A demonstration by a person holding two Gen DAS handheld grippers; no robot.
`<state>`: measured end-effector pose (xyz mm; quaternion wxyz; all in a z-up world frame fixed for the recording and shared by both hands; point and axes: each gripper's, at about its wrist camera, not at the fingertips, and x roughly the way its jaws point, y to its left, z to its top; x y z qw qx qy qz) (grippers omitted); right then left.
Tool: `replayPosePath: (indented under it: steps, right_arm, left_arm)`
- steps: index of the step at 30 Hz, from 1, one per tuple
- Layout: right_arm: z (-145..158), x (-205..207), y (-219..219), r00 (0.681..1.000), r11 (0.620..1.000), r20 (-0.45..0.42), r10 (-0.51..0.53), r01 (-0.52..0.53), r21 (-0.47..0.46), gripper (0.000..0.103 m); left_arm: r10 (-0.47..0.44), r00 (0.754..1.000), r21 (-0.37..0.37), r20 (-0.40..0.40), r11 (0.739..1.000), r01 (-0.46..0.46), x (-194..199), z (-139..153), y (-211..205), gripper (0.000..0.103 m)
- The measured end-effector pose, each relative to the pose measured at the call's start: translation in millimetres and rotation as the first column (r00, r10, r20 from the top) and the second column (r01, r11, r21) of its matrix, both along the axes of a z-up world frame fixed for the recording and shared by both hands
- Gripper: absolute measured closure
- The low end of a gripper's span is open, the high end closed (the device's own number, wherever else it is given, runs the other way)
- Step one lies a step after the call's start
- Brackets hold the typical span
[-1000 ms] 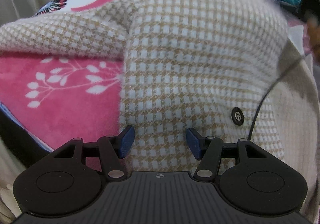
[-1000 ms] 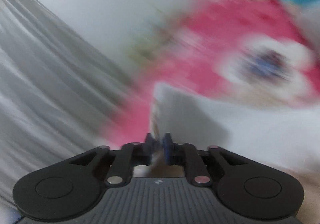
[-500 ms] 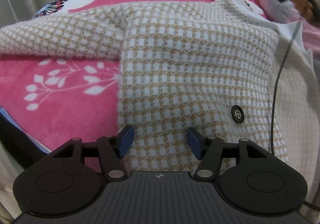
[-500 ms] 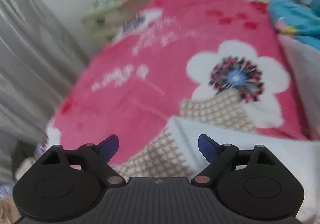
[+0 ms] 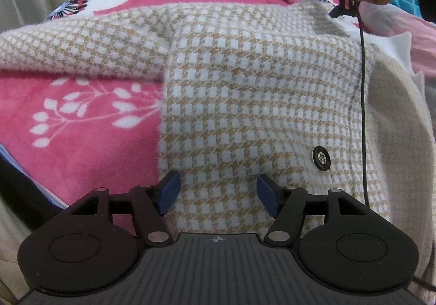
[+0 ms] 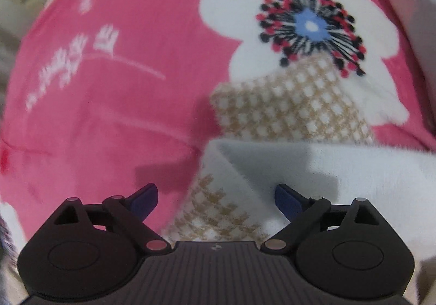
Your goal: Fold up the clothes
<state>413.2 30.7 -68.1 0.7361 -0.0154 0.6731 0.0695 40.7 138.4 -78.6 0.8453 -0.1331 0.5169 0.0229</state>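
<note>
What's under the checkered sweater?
The checkered sweater lies on a pink flowered blanket, which shows all around it. Whatever is beneath the blanket is covered, and so is the blanket directly underneath.

My checked jacket point(image 5: 245, 103) is running off the right edge of my left wrist view, so I cannot tell how far its plain lining side reaches. My left claw point(image 5: 218, 193) is opening over the jacket's near hem, and its own body is hiding that hem. In my right wrist view the pink blanket point(image 6: 109, 114) on the bed is smearing into blur toward the left edge. My right claw point(image 6: 215, 198) is opening above a folded corner, covering the cloth beneath it.
</note>
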Motion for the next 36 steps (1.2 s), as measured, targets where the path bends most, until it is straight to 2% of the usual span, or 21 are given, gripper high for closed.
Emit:
replayPosePath:
  steps: [1, 2, 5, 7, 8, 11, 15, 19, 24, 27, 29, 30, 32, 33, 35, 36]
  right_arm:
    - [-1, -7, 4, 0.999, 0.998, 0.019, 0.045, -0.044, -0.033, 0.017]
    - [-1, -15, 7, 0.994, 0.993, 0.039, 0.097, -0.095, -0.064, 0.019]
    - [3, -32, 4, 0.977, 0.976, 0.073, 0.199, -0.191, -0.101, 0.038]
    - [14, -38, -1, 0.974, 0.978, 0.09, 0.207, -0.203, -0.05, 0.082]
    - [22, -41, -4, 0.973, 0.98, 0.119, 0.199, -0.199, -0.006, 0.086]
    - [55, -51, -5, 0.936, 0.974, 0.294, 0.195, -0.221, 0.058, 0.087]
    - [73, -47, -10, 0.901, 0.98, 0.416, 0.128, -0.18, 0.089, 0.088]
    - [83, -35, -7, 0.86, 0.982, 0.5, 0.101, -0.166, 0.086, 0.088]
    - [101, -12, 1, 0.817, 0.984, 0.571, 0.078, -0.155, 0.088, 0.089]
    - [101, 10, 12, 0.794, 0.985, 0.603, 0.08, -0.157, 0.077, 0.089]
    - [87, 27, 19, 0.808, 0.983, 0.582, 0.092, -0.166, 0.075, 0.088]
    - [72, 34, 20, 0.827, 0.985, 0.556, 0.086, -0.155, 0.077, 0.085]
    - [39, 47, 22, 0.889, 0.986, 0.444, 0.116, -0.157, 0.058, 0.062]
    - [28, 49, 21, 0.904, 0.985, 0.406, 0.134, -0.168, 0.049, 0.057]
    - [27, 44, 10, 0.893, 0.977, 0.423, 0.157, -0.204, 0.068, 0.056]
    - [35, 38, -1, 0.879, 0.967, 0.454, 0.147, -0.224, 0.121, 0.049]
  left_arm:
    - [0.003, 1.0, -0.005, 0.002, 1.0, -0.003, 0, 0, 1, 0.04]
    - [0.007, 1.0, -0.011, 0.004, 1.0, -0.007, 0, 0, 1, 0.039]
    - [0.017, 1.0, -0.024, 0.008, 1.0, -0.016, -1, 0, 3, 0.039]
    - [0.018, 1.0, -0.023, 0.012, 1.0, -0.018, -1, 0, 2, 0.038]
    - [0.018, 1.0, -0.023, 0.014, 1.0, -0.018, -1, 0, 2, 0.038]
    - [0.016, 1.0, -0.029, 0.017, 0.999, -0.016, 1, -1, 1, 0.038]
    - [0.043, 0.999, -0.064, 0.012, 0.997, -0.042, 10, -1, 5, 0.038]
    - [0.066, 0.998, -0.076, 0.022, 0.995, -0.064, 20, 1, 7, 0.038]
    - [0.076, 0.996, -0.048, 0.051, 0.996, -0.073, 32, 7, 6, 0.039]
    - [0.087, 0.995, -0.023, 0.057, 0.996, -0.086, 38, 8, 7, 0.039]
    - [0.091, 0.994, -0.001, 0.052, 0.996, -0.091, 41, 7, 7, 0.039]
    - [0.091, 0.995, 0.007, 0.046, 0.996, -0.091, 41, 6, 8, 0.039]
    - [0.088, 0.995, 0.021, 0.036, 0.996, -0.089, 40, 3, 9, 0.038]
    - [0.084, 0.996, 0.034, 0.034, 0.996, -0.085, 37, 2, 9, 0.038]
    - [0.087, 0.996, 0.049, 0.027, 0.995, -0.088, 33, 0, 10, 0.033]
    - [0.089, 0.996, 0.052, 0.022, 0.995, -0.09, 32, -2, 11, 0.033]
